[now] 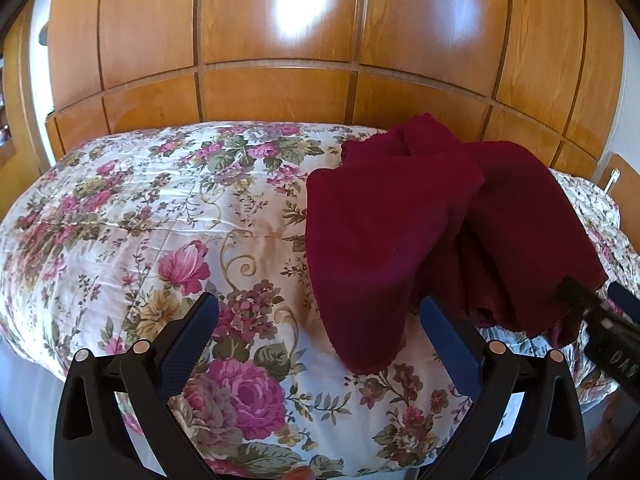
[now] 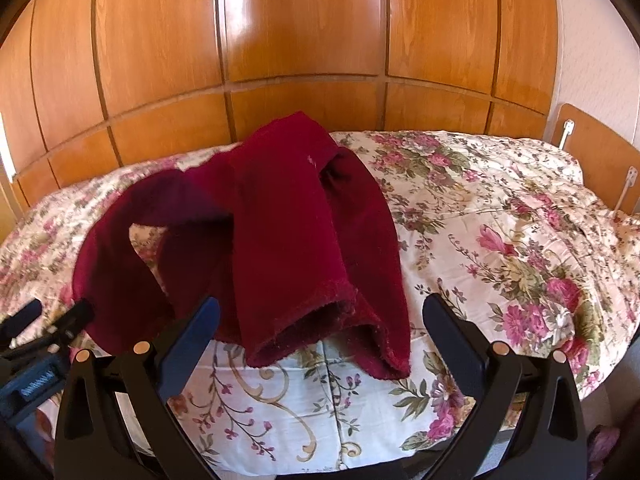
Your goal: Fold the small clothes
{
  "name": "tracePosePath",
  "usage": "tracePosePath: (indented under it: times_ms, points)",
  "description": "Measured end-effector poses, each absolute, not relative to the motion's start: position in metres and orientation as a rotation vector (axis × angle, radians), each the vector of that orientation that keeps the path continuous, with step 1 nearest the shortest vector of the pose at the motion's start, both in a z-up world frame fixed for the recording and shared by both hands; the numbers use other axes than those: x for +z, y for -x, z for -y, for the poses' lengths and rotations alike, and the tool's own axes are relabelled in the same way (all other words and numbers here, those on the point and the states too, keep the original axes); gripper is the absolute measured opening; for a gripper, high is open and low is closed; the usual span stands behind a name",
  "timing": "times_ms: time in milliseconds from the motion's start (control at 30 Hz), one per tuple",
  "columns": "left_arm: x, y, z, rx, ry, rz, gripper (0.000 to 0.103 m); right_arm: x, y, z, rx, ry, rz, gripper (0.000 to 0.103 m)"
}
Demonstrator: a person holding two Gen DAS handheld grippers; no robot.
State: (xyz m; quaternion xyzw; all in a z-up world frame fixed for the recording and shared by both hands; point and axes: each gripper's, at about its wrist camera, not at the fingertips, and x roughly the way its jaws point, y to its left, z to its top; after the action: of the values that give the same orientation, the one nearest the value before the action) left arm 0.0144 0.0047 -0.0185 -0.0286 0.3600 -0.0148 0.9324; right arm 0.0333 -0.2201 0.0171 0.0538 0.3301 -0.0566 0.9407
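The bed [image 1: 120, 208] carried a crumpled maroon garment [image 1: 392, 224], ahead-right of the left tool [image 1: 318, 312] and ahead-left of the right tool [image 2: 322, 312] — both spread apart, empty. Best pinch two hem corners and spread it flat before folding.

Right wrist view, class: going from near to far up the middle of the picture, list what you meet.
Flowered quilt on the bed → crumpled dark red knit garment → wall of glossy orange wooden panels.
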Motion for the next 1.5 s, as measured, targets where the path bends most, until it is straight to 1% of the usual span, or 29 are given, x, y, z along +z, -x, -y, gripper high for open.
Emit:
tracePosePath:
  times_ms: [200, 400, 433, 467, 500, 567, 600, 633, 667, 700, 733, 767, 833, 900, 1000, 1133, 1267, 1500]
  points:
    - [-0.017, -0.023, -0.008, -0.074, 0.048, -0.731, 0.1, 0.035, -0.039, 0.231, -0.022, -0.153, -0.629, 0.101]
    - [-0.009, -0.037, -0.013, -0.128, 0.063, -0.733, 0.099, 0.048, -0.075, 0.236, 0.052, -0.139, -0.619, 0.1]
    - [-0.008, -0.039, -0.012, -0.14, 0.06, -0.73, 0.097, 0.049, -0.081, 0.235, 0.061, -0.135, -0.624, 0.1]
    - [-0.007, -0.041, -0.01, -0.153, 0.051, -0.729, 0.092, 0.049, -0.09, 0.232, 0.079, -0.129, -0.632, 0.099]
    - [-0.007, -0.044, -0.006, -0.16, 0.026, -0.726, 0.09, 0.048, -0.099, 0.229, 0.096, -0.125, -0.644, 0.097]
    - [-0.007, -0.048, 0.0, -0.175, -0.008, -0.735, 0.08, 0.044, -0.113, 0.226, 0.085, -0.103, -0.672, 0.082]
    - [-0.008, -0.051, 0.005, -0.19, -0.029, -0.743, 0.078, 0.041, -0.122, 0.224, 0.073, -0.087, -0.689, 0.078]
    - [-0.008, -0.053, 0.009, -0.197, -0.045, -0.742, 0.077, 0.037, -0.128, 0.223, 0.074, -0.081, -0.708, 0.06]
    - [-0.008, -0.054, 0.013, -0.203, -0.068, -0.736, 0.077, 0.035, -0.133, 0.224, 0.084, -0.079, -0.729, 0.031]
    - [-0.008, -0.055, 0.019, -0.215, -0.097, -0.724, 0.073, 0.033, -0.138, 0.225, 0.104, -0.081, -0.752, 0.022]
    - [-0.009, -0.056, 0.022, -0.215, -0.125, -0.712, 0.054, 0.034, -0.139, 0.229, 0.112, -0.081, -0.754, 0.011]
    - [-0.01, -0.06, 0.025, -0.214, -0.156, -0.714, 0.031, 0.038, -0.138, 0.233, 0.115, -0.077, -0.74, 0.007]
    - [-0.012, -0.071, 0.02, -0.223, -0.136, -0.747, 0.01, 0.05, -0.135, 0.245, 0.116, -0.067, -0.704, 0.007]
    - [-0.008, -0.083, 0.006, -0.226, -0.075, -0.751, 0.008, 0.066, -0.134, 0.268, 0.081, -0.067, -0.658, 0.007]
    - [0.008, -0.099, -0.021, -0.205, 0.021, -0.725, 0.008, 0.085, -0.136, 0.313, -0.014, -0.117, -0.609, 0.007]
    - [0.03, -0.126, -0.067, -0.122, 0.131, -0.693, 0.008, 0.089, -0.151, 0.373, -0.2, -0.137, -0.584, 0.007]
    - [0.043, -0.158, -0.107, -0.03, 0.182, -0.671, 0.007, 0.072, -0.181, 0.425, -0.37, -0.114, -0.628, 0.007]
    - [0.046, -0.245, -0.188, 0.184, 0.307, -0.724, 0.007, 0.028, -0.246, 0.493, -0.578, -0.086, -0.788, 0.008]
